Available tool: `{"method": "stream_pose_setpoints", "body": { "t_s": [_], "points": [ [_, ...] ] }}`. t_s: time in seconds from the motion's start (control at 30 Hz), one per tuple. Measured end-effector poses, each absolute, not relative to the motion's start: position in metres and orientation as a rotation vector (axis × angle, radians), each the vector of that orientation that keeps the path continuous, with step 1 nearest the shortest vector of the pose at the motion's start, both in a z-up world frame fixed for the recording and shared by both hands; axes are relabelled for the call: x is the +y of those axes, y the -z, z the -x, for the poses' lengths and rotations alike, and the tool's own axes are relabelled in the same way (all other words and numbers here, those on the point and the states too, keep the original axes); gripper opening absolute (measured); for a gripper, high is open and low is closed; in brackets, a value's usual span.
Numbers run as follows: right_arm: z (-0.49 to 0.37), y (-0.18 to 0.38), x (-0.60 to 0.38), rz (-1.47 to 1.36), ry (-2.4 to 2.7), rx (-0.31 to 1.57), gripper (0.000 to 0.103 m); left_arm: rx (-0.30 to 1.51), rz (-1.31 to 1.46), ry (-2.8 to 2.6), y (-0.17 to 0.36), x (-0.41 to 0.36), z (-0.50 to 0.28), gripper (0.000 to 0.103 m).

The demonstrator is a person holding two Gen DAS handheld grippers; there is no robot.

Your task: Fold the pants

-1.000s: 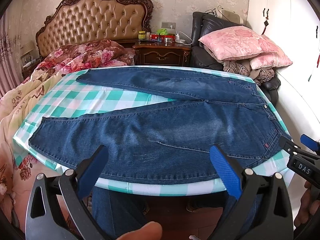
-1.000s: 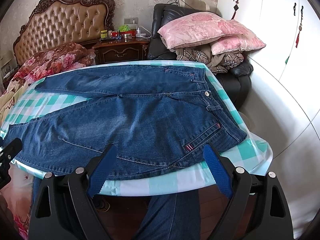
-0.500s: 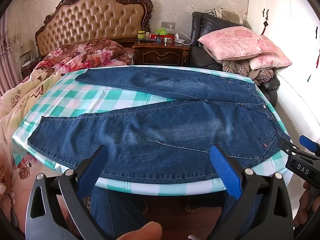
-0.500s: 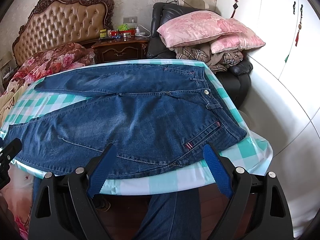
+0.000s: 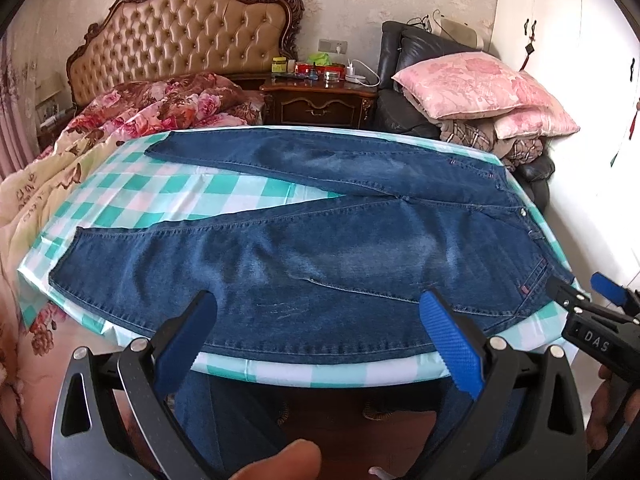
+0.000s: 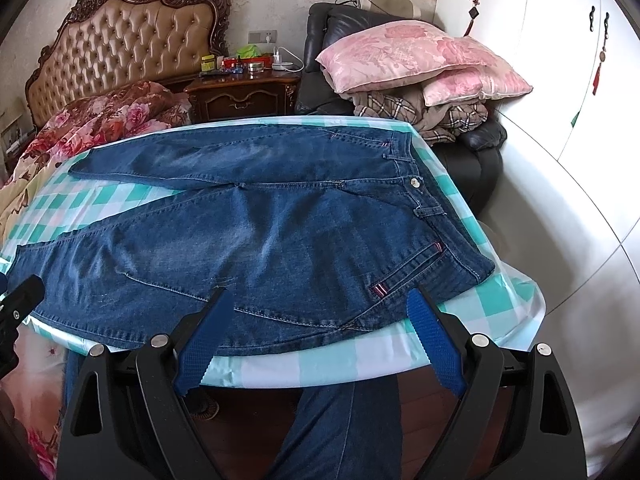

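Blue jeans (image 5: 320,256) lie flat on a table with a green and white checked cloth (image 5: 180,196), legs spread to the left, waistband at the right. The jeans also show in the right wrist view (image 6: 280,240), with the waist button (image 6: 415,182) at the right. My left gripper (image 5: 320,336) is open and empty, just short of the near edge over the near leg. My right gripper (image 6: 316,332) is open and empty, near the front edge by the hip pocket. The right gripper also shows at the right edge of the left wrist view (image 5: 588,300).
A bed with a floral quilt (image 5: 152,108) stands left of the table. A wooden nightstand (image 5: 320,100) with small items is behind. A black armchair stacked with pink pillows (image 5: 472,84) is at the back right. White wardrobe doors (image 6: 560,60) line the right.
Both grippers have drifted slightly; the view shifts a little. The jeans have not moved and both grippers stay open.
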State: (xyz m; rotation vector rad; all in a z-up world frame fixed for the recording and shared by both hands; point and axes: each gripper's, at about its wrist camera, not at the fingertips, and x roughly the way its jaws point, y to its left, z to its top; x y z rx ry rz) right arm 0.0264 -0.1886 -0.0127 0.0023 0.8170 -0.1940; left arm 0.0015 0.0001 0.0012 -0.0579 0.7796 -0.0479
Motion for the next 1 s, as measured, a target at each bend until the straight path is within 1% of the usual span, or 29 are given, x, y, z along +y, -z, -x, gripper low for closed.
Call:
{"method": "stream_pose_setpoints", "body": {
  "t_s": [0.5,0.7,0.87,0.97,1.0],
  "points": [
    [-0.024,0.015,-0.184,0.000,0.189,0.822,0.085,0.760,0.054,0.053,-0.003,0.003,0.005,0.101],
    [-0.032,0.021,-0.196,-0.052,0.165,0.854,0.085,0.776,0.058,0.062,0.001,0.002,0.002,0.101],
    [-0.080,0.018,-0.246,-0.124,0.144,0.873,0.085,0.797,0.052,0.058,0.005,0.005,-0.013,0.101],
    [-0.133,0.012,-0.292,-0.138,0.166,0.865,0.086,0.813,0.049,0.046,0.008,0.012,-0.024,0.101],
    [-0.164,0.012,-0.316,-0.138,0.192,0.886,0.086,0.822,0.049,0.039,0.010,0.014,-0.029,0.101]
  ]
}}
